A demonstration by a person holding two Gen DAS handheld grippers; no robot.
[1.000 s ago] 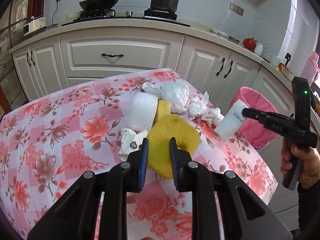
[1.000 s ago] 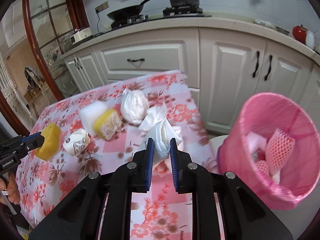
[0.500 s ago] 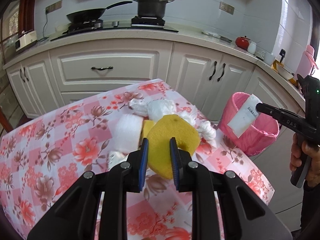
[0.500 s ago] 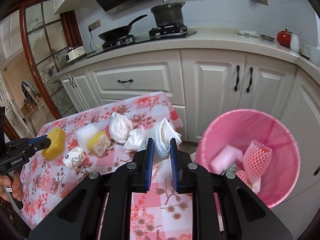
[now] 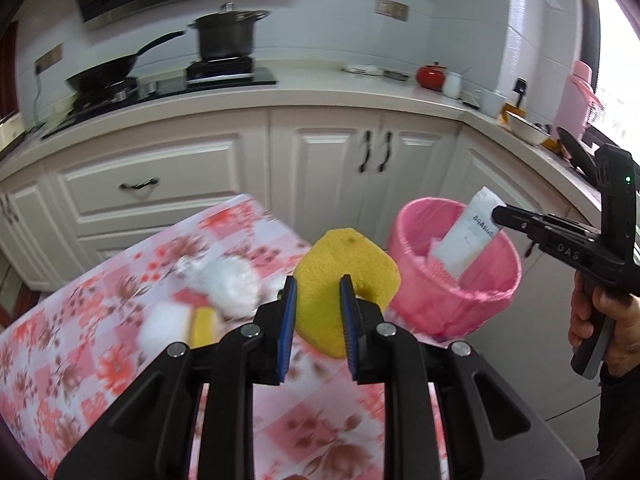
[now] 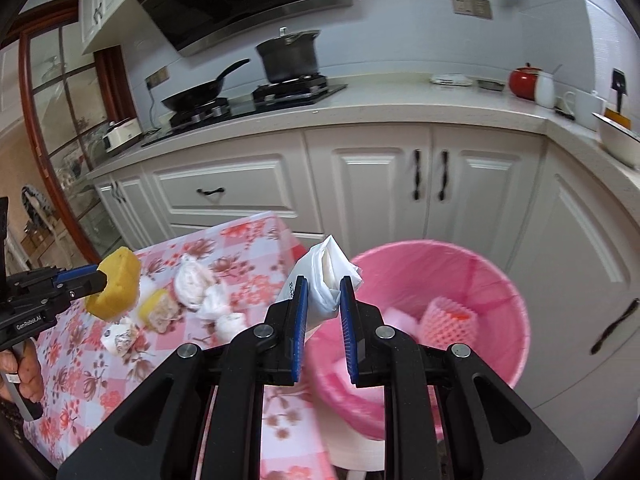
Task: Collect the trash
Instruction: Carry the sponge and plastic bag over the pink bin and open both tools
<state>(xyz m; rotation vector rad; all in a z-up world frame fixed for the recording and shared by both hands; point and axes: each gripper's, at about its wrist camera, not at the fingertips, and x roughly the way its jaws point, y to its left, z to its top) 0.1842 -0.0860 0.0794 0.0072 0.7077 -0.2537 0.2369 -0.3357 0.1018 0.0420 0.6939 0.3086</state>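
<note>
Two pieces of trash were held in the air at once. The left gripper (image 5: 317, 314) was pinched on a yellow sponge (image 5: 346, 276), whose flat body stood roughly upright between the blue pads and rose well above them; it was carried over the near edge of the table (image 5: 120, 300), with the pink bin (image 5: 452, 280) lying ahead and to the right of the fingers, beyond the table's corner. The right gripper (image 6: 323, 322) was pressed together on a white wrapper (image 6: 326, 276), a soft crumpled packet whose long axis ran up out of the jaws. In the left wrist view that wrapper (image 5: 470, 236) was seen hanging from the right gripper's tip over the bin's mouth, its lower end seemingly dipping below the rim, while in the right wrist view the bin (image 6: 500, 280) opened just ahead and slightly right of the fingers, with a pink foam net (image 6: 448, 320) already lying inside. The right hand was therefore judged the nearer of the two to a drop: little more than a parting of its jaws seemed to be needed. The sponge was judged to need carrying further right, past the table edge, before a release would land it inside. More trash was left on the table: a white wad (image 6: 192, 284), crumpled tissue (image 6: 218, 308) and a second sponge (image 6: 160, 308).
</note>
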